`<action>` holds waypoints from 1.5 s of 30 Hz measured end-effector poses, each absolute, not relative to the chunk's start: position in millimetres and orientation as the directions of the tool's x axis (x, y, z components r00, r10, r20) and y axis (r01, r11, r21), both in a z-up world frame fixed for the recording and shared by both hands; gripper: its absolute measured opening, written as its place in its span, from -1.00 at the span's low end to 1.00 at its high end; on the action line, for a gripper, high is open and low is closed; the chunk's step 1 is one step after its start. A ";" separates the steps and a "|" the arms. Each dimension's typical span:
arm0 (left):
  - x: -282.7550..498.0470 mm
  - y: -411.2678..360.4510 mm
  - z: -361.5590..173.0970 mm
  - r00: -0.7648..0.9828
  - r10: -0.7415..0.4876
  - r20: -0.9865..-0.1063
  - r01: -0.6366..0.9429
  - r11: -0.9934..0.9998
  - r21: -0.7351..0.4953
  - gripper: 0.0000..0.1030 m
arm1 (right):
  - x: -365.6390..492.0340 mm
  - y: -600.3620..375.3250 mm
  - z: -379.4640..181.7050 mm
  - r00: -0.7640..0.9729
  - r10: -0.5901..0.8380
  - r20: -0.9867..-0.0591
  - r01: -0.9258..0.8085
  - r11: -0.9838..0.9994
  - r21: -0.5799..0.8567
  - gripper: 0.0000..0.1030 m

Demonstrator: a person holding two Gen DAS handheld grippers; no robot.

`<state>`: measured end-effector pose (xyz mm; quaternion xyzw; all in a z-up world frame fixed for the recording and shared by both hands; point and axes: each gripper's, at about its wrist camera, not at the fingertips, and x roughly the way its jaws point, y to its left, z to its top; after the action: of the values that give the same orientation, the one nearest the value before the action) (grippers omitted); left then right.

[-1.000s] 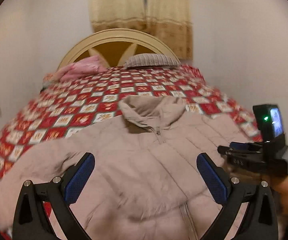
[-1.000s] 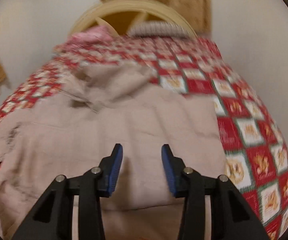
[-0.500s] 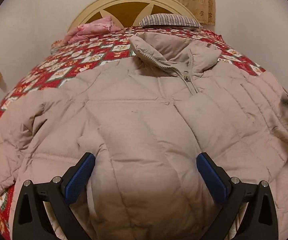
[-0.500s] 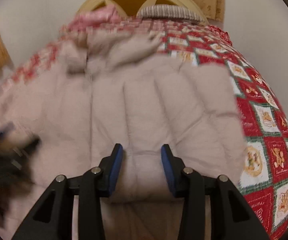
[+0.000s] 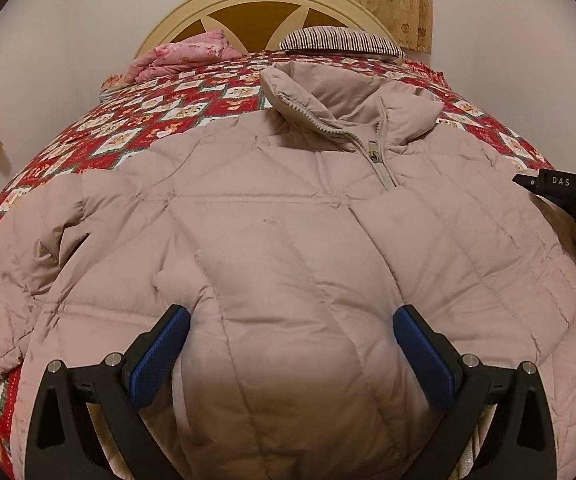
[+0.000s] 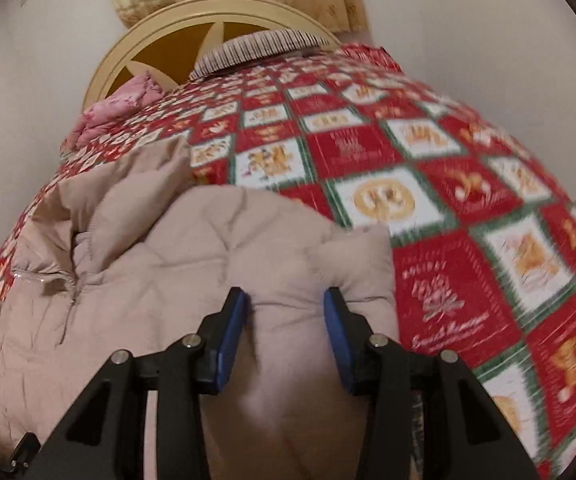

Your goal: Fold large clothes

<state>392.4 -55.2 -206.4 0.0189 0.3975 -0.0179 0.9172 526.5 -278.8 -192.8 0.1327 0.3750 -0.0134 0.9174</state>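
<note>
A beige quilted puffer jacket point(image 5: 288, 240) lies face up on the bed, collar toward the headboard, zipper half open. My left gripper point(image 5: 290, 344) is wide open and hovers low over the jacket's lower front. My right gripper point(image 6: 285, 312) has its jaws closed in on a puffy fold of the jacket's right side point(image 6: 288, 264), which bulges between the blue pads. The right gripper's body also shows at the right edge of the left wrist view point(image 5: 568, 192).
The bed has a red, white and green patchwork cover point(image 6: 468, 200). A pink folded blanket point(image 5: 183, 56) and a striped pillow point(image 5: 340, 40) lie by the cream headboard point(image 5: 271, 4). Curtains hang behind it; white walls stand on both sides.
My left gripper dropped close over the jacket and stayed open. My right gripper swung to the jacket's right side, which is now bunched between its pads.
</note>
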 end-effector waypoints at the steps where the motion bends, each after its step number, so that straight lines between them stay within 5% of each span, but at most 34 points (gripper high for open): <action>1: 392.6 -56.2 -206.8 0.681 -0.014 -0.732 0.049 0.998 0.026 0.98 | 527.9 -280.3 -192.9 0.714 0.082 -0.695 0.122 0.964 0.238 -0.13; 6: 393.6 -57.6 -207.6 0.678 -0.009 -0.735 0.048 0.998 0.032 0.98 | 532.5 -284.4 -201.2 0.699 0.097 -0.708 0.130 0.957 0.259 -0.15; 22: 395.5 -55.0 -210.2 0.673 -0.018 -0.740 0.040 0.999 0.013 0.98 | 538.9 -254.2 -189.7 0.643 -0.083 -0.761 0.131 0.991 0.002 -0.11; 27: 396.0 -54.3 -210.5 0.673 -0.018 -0.739 0.036 0.999 0.008 0.98 | 490.8 -219.8 -138.6 0.726 0.025 -0.688 0.048 0.995 0.086 0.34; 33: 396.2 -54.4 -210.3 0.673 -0.018 -0.739 0.036 0.999 0.008 0.98 | 461.1 -150.0 -152.6 0.726 0.119 -0.677 -0.104 0.993 0.063 0.31; 45: 397.8 -54.3 -211.9 0.666 -0.017 -0.746 0.035 0.999 0.009 0.98 | 470.0 -132.8 -199.3 0.678 0.088 -0.730 -0.105 0.994 0.023 0.38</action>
<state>397.8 -54.3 -211.9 0.0111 0.4086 -0.0143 0.9126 470.0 -132.8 -199.3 -0.0105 0.3977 0.0529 0.9159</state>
